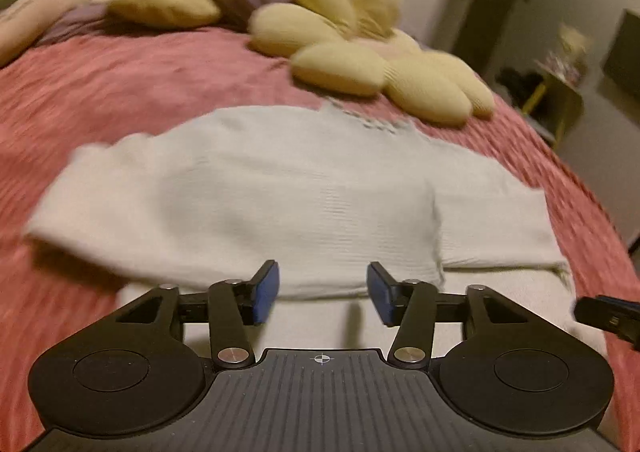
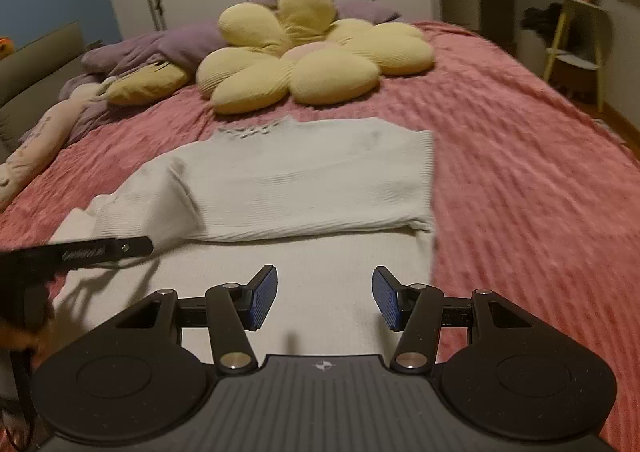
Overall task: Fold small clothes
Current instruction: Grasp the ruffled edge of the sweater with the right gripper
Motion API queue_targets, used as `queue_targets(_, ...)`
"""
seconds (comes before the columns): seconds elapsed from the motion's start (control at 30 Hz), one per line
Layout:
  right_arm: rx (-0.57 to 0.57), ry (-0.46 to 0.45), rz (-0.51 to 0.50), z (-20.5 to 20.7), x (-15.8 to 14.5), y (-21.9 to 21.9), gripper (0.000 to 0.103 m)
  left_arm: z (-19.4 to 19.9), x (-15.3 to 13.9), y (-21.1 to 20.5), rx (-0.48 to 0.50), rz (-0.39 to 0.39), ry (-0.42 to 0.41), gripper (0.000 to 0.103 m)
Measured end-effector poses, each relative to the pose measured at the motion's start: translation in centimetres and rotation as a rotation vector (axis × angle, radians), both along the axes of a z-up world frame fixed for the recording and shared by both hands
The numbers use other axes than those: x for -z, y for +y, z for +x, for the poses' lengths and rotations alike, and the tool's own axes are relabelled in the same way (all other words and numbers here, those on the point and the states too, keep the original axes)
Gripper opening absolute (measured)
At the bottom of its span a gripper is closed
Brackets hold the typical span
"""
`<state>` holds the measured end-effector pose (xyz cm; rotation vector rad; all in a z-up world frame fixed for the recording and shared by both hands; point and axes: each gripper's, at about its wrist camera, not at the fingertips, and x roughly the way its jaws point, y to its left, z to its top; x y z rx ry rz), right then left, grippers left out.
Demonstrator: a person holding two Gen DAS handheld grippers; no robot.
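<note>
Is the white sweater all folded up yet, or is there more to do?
Partly. The white knitted sweater lies on the pink bedspread with one part already folded across its body. Nothing is in hand: the left gripper and the right gripper are both open and empty above the cloth. One sleeve sticks out sideways, so it probably needs tucking in, then a final fold.

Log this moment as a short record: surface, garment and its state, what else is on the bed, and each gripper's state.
surface: pink bedspread
garment: white knit sweater, lying flat, top part folded down over the lower part
behind the garment: yellow flower cushion, apart from it; purple bedding at the far end
left gripper: open, nothing between the fingers, over the sweater's near part
right gripper: open, nothing between the fingers, over the sweater's near part
image quality: left wrist view blurred
</note>
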<state>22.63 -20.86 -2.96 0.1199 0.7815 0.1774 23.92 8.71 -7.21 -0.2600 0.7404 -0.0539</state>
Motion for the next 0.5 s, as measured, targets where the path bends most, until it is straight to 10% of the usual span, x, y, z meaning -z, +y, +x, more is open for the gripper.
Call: queue_targets(0.5, -0.183, 0.155, 0.156, 10.4, 3.4, 8.7, 0.042, -4.1, 1.0, 4.0, -0.102, 0.0, 0.008, 0.071)
